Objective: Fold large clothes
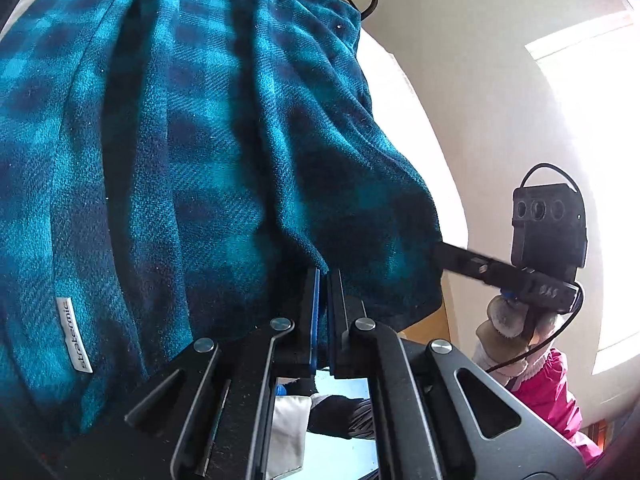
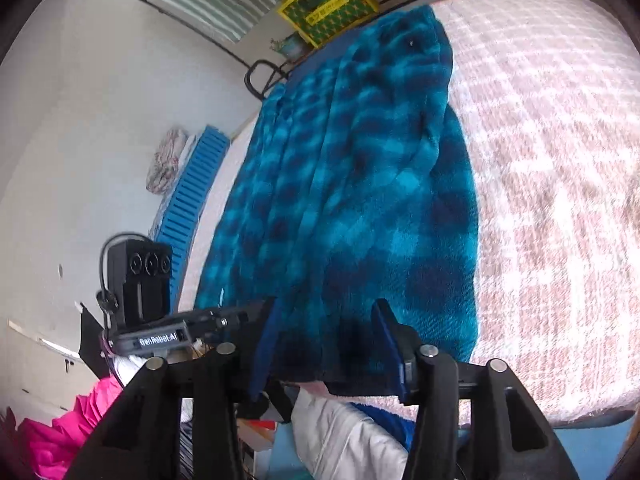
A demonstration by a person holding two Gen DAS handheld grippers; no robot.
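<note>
Fleece (image 2: 352,184) lying lengthwise on bed (image 2: 560,200), left claw (image 1: 323,280) pinching its near hem, right claw (image 2: 324,320) standing spread astride it: hem risking sagging unevenly, fold skewing.

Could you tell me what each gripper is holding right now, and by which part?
The left gripper pinches the teal plaid garment at its near edge; the right gripper is open around that edge.
</note>
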